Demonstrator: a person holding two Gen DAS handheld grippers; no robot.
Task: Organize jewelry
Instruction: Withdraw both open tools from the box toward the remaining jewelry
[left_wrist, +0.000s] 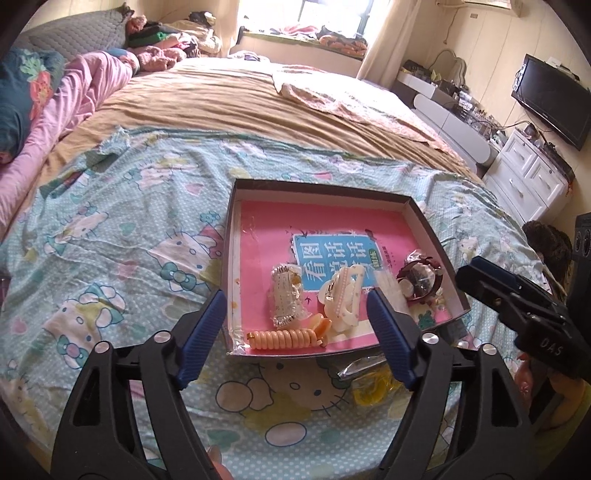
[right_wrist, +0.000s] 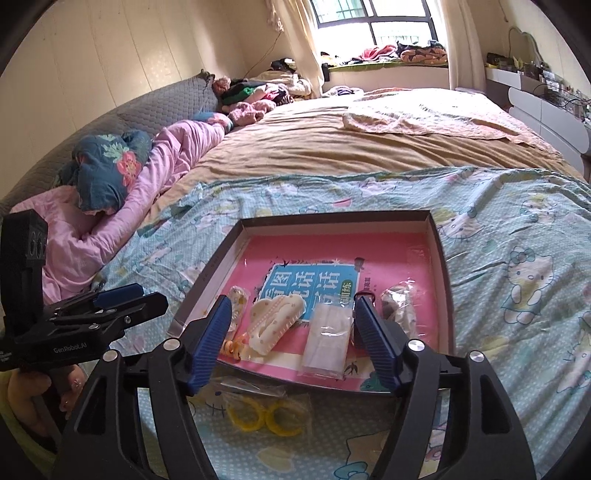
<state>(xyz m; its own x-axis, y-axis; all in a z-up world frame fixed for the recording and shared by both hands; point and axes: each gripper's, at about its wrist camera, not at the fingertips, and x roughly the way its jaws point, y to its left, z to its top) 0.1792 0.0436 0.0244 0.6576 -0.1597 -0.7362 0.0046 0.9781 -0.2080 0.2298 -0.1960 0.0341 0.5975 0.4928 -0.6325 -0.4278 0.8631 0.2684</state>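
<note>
A shallow dark-rimmed box (left_wrist: 419, 210) with a pink printed floor lies on the bed; it also shows in the right wrist view (right_wrist: 439, 236). In it lie a cream hair claw (left_wrist: 343, 299) (right_wrist: 275, 319), an orange spiral hair tie (left_wrist: 284, 338), a bagged hair piece (left_wrist: 286, 299), a clear packet (right_wrist: 327, 339) and a dark red bagged piece (left_wrist: 419, 280). A bag of yellow rings (right_wrist: 264, 410) (left_wrist: 373, 386) lies on the sheet in front of the box. My left gripper (left_wrist: 297, 304) is open and empty over the box's near edge. My right gripper (right_wrist: 291, 312) is open and empty, above the box's near edge.
The box rests on a Hello Kitty sheet (left_wrist: 110, 229) over a tan bedspread (left_wrist: 240, 99). Pink bedding and pillows (right_wrist: 110, 221) lie at the left. White drawers (left_wrist: 524, 177) and a TV (left_wrist: 550, 96) stand right of the bed.
</note>
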